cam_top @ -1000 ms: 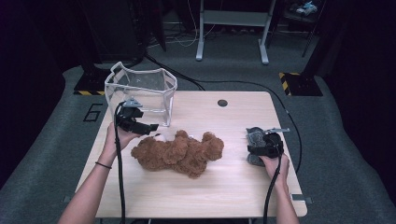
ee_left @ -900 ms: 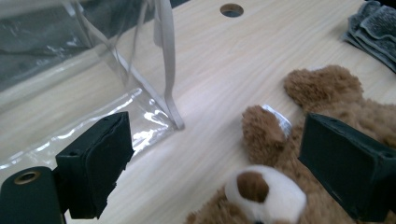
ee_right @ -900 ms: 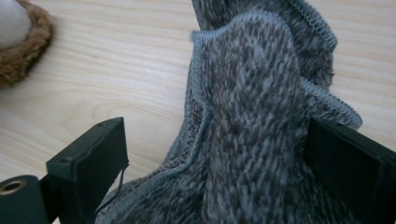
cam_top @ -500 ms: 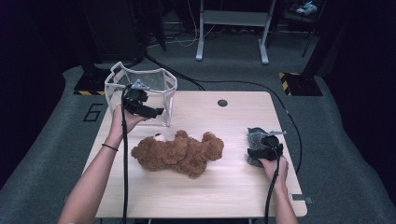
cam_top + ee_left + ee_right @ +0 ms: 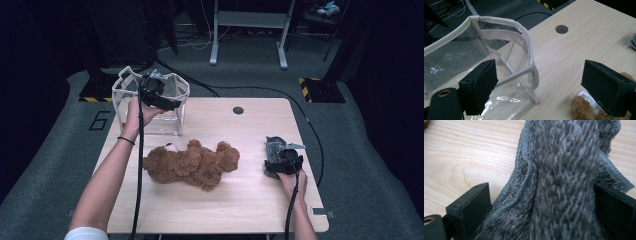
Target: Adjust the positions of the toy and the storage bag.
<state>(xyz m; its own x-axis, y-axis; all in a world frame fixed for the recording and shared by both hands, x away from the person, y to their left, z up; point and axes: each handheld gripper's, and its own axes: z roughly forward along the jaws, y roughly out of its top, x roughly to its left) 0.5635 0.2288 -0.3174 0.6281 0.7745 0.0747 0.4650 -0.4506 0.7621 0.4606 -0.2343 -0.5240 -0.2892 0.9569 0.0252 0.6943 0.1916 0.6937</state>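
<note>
A brown teddy bear lies on its side in the middle of the wooden table. A clear plastic bag with white trim stands upright at the far left. My left gripper hovers over the bag's near right rim. Its jaws stand wide and have just closed a little; the bag's rim corner shows in the gap, untouched by the pads. The bear's fur and label sit low right. My right gripper rests at the table's right, shut on a grey fleecy cloth bunched between its jaws.
A round cable hole is set in the table near the far edge. Cables trail from both grippers over the near edge. Beyond the table are dark floor, cables and a metal stand's legs.
My left hand has lifted away from the bear and moved toward the far side, up to the bag's top rim. The right hand and the grey cloth have stayed put.
</note>
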